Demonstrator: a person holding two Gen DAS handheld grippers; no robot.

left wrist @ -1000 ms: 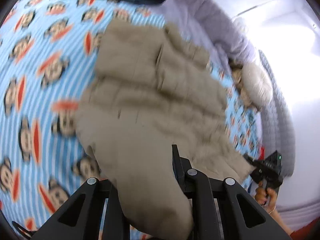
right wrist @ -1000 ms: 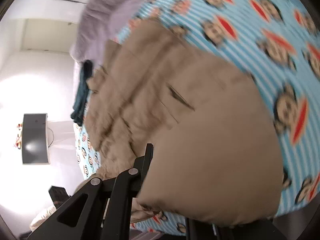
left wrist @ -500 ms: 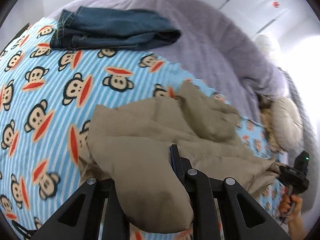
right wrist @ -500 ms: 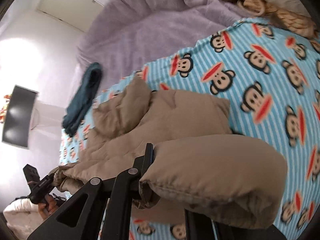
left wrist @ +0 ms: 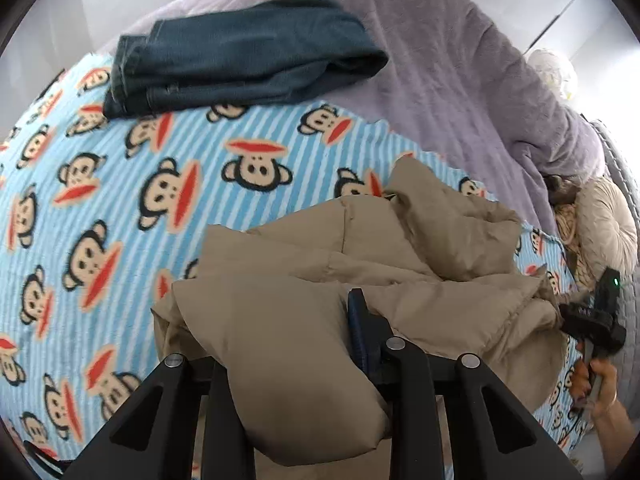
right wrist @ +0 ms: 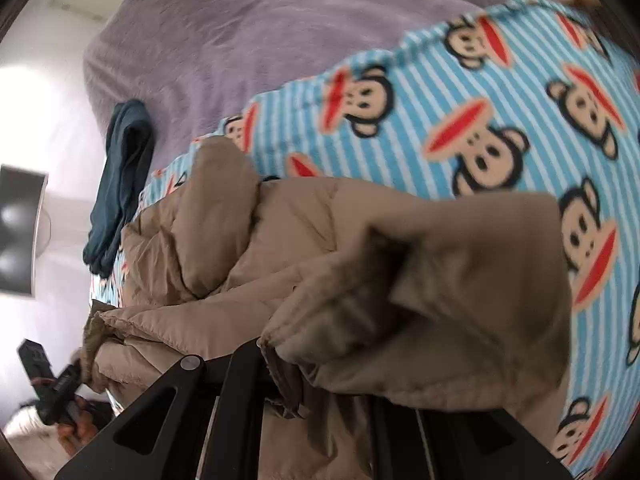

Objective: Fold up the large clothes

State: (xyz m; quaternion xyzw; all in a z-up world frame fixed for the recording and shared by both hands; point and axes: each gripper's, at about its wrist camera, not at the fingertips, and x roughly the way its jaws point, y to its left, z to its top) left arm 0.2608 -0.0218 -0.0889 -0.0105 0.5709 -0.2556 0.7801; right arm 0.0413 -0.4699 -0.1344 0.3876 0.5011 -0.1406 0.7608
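A tan puffer jacket lies bunched on the blue striped monkey-print blanket. My left gripper is shut on one puffy edge of the jacket, which drapes over its fingers. My right gripper is shut on the opposite edge of the jacket; its fingertips are buried in the fabric. The right gripper also shows at the right edge of the left wrist view, and the left gripper at the lower left of the right wrist view. The jacket stretches between them, low over the blanket.
Folded dark blue jeans lie at the far edge of the blanket, also in the right wrist view. A lilac plush cover lies beyond. A beige cushion sits at the right. A dark screen hangs on the wall.
Both grippers have lowered the jacket from spread out in front of the cameras to a bunched heap on the blanket, and both views have tilted up toward the jeans and lilac cover.
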